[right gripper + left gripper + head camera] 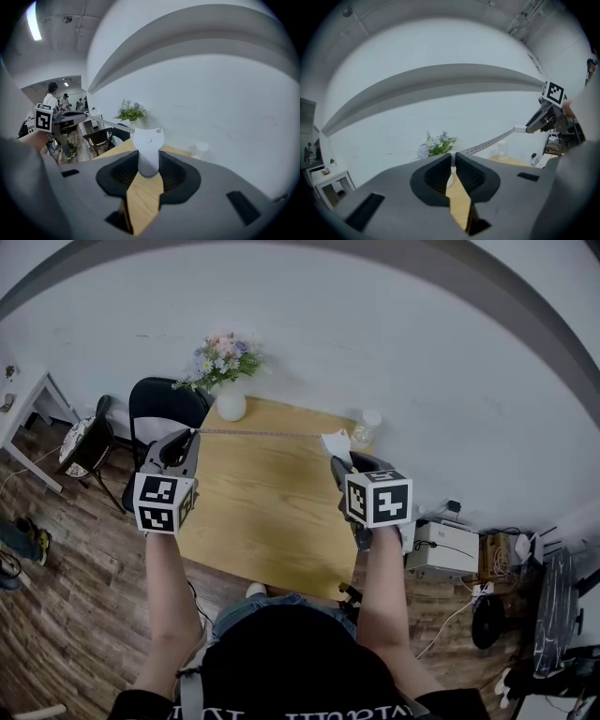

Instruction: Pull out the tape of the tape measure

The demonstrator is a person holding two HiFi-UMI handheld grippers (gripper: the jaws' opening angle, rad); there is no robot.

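2 grippers hold a tape measure stretched over the far side of a wooden table (272, 512). The left gripper (453, 161), jaws nearly pressed together, pinches the free end of the tape (487, 143). The right gripper (149, 164) clamps the white tape measure case (148, 145). The thin end could slip under tension, letting the tape whip back.

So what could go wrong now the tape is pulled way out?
One: the left tool pinches only the thin tape end; if it slips, the tape could snap back toward the white case in the right tool. Two: the stretched tape runs close to the flower vase and the bottle; if it sags or whips, it might knock them over.
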